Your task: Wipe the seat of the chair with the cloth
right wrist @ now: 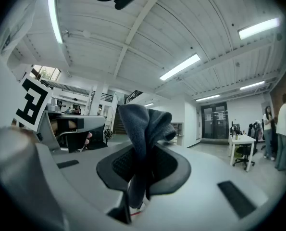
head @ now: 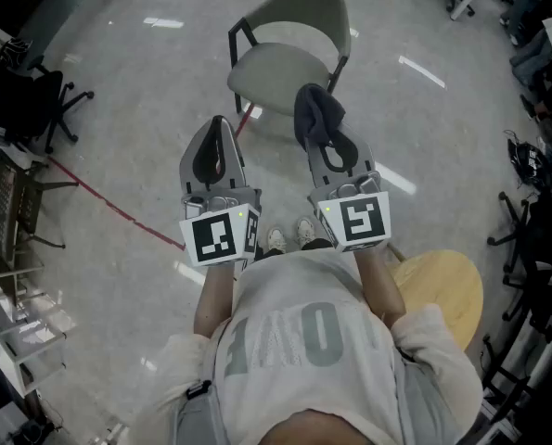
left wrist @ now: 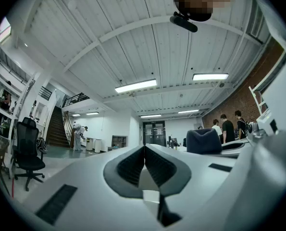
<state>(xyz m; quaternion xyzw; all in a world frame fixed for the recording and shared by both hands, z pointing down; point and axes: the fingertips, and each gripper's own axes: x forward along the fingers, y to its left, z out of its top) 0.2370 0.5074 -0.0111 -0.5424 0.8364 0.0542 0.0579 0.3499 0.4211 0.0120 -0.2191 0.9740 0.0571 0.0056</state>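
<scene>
A pale green chair [head: 289, 58] with a black frame stands on the floor ahead of me, its seat [head: 274, 77] bare. My right gripper [head: 318, 119] is shut on a dark grey cloth [head: 314, 109], held in the air just short of the seat's near right edge. In the right gripper view the cloth [right wrist: 143, 129] is bunched between the jaws and sticks up past them. My left gripper [head: 216, 142] hangs beside it to the left, shut with nothing in it; its pads [left wrist: 155, 165] meet in the left gripper view. Both gripper views point upward at the ceiling.
A round wooden stool [head: 442, 286] stands by my right side. Black office chairs [head: 34, 100] and a rack are at the left, more chairs and seated people at the far right. Red tape [head: 109, 202] crosses the floor. My shoes [head: 289, 237] show below the grippers.
</scene>
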